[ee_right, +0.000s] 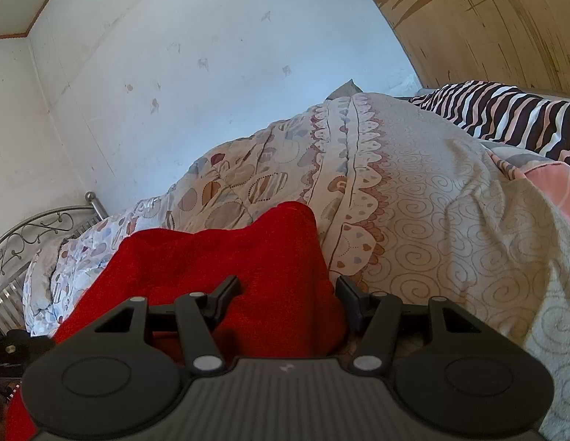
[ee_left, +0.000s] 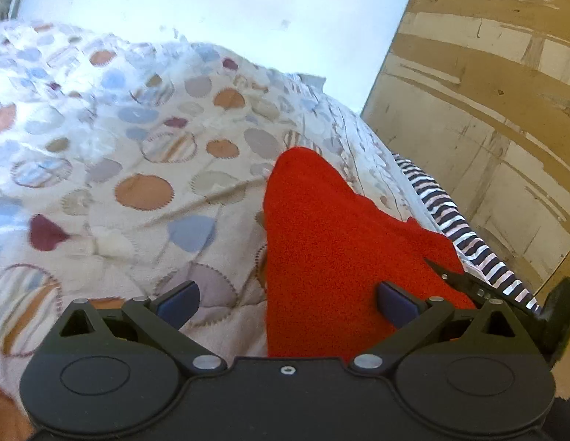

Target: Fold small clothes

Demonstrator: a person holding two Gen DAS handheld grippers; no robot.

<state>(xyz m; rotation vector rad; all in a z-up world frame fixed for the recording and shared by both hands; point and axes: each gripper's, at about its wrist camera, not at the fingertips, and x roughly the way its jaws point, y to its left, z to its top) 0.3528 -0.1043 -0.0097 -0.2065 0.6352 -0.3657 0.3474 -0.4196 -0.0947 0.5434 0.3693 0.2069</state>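
A red fleece cloth (ee_left: 332,242) lies bunched on the patterned quilt (ee_left: 138,169). My left gripper (ee_left: 288,303) hovers over its near part, jaws wide open. The left blue pad is off the cloth and the right pad sits over the cloth; neither presses on it. One black finger of my right gripper (ee_left: 465,283) shows at the cloth's right edge. In the right wrist view the red cloth (ee_right: 226,250) fills the gap between the fingers of my right gripper (ee_right: 288,296). Those fingers hold a thick wad of it at its near right corner.
A striped black, white and pink garment (ee_right: 512,114) lies at the bed's far edge by the wooden panel wall (ee_left: 487,110). A pink cloth (ee_right: 549,180) lies on the right. A metal bed frame (ee_right: 35,231) stands at the left under the white wall (ee_right: 175,73).
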